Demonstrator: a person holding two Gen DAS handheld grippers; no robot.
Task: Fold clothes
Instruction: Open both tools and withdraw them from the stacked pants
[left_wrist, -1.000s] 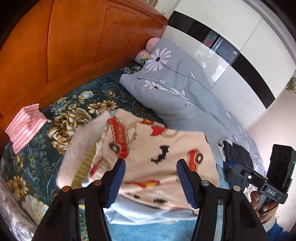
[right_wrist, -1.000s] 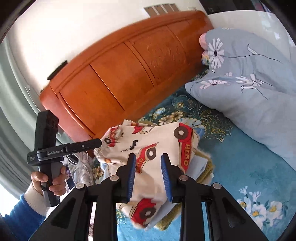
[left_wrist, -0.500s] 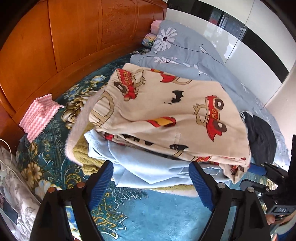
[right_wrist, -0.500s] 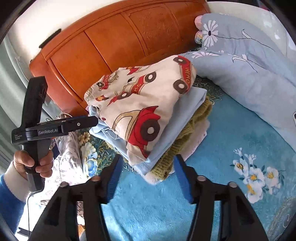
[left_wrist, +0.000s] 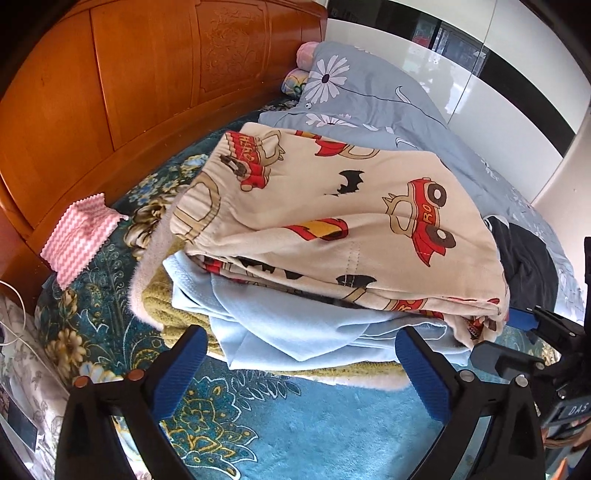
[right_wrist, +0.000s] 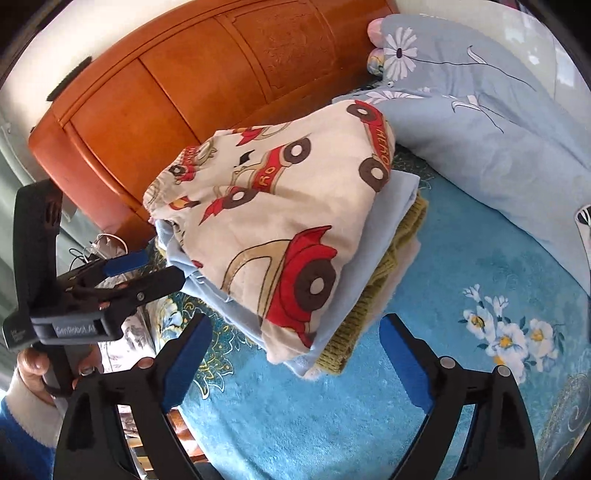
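Note:
A folded cream garment with red cars (left_wrist: 332, 206) (right_wrist: 277, 221) lies on top of a stack: a light blue garment (left_wrist: 295, 332), an olive knit (left_wrist: 166, 306) and something white and fluffy at the bottom. My left gripper (left_wrist: 301, 350) sits just in front of the stack's near edge, its jaws opening wide, with nothing pressed between the blue pads. My right gripper (right_wrist: 295, 339) faces the stack's corner, jaws also opening, touching no cloth. Each gripper shows in the other's view: the right gripper (left_wrist: 498, 336) and the left gripper (right_wrist: 164, 266) flank the pile.
The stack rests on a blue floral bedspread (left_wrist: 295, 424). A wooden headboard (left_wrist: 147, 74) rises behind. A grey-blue daisy duvet (left_wrist: 369, 96) lies beyond the stack, with a dark garment (left_wrist: 528, 258) to the right. A pink zigzag cloth (left_wrist: 77, 236) lies left. A hand (right_wrist: 33, 369) holds the left gripper.
A second ago both grippers held the car-print garment up; it now lies on the stack. Both let go, opened wide and drew back and down.

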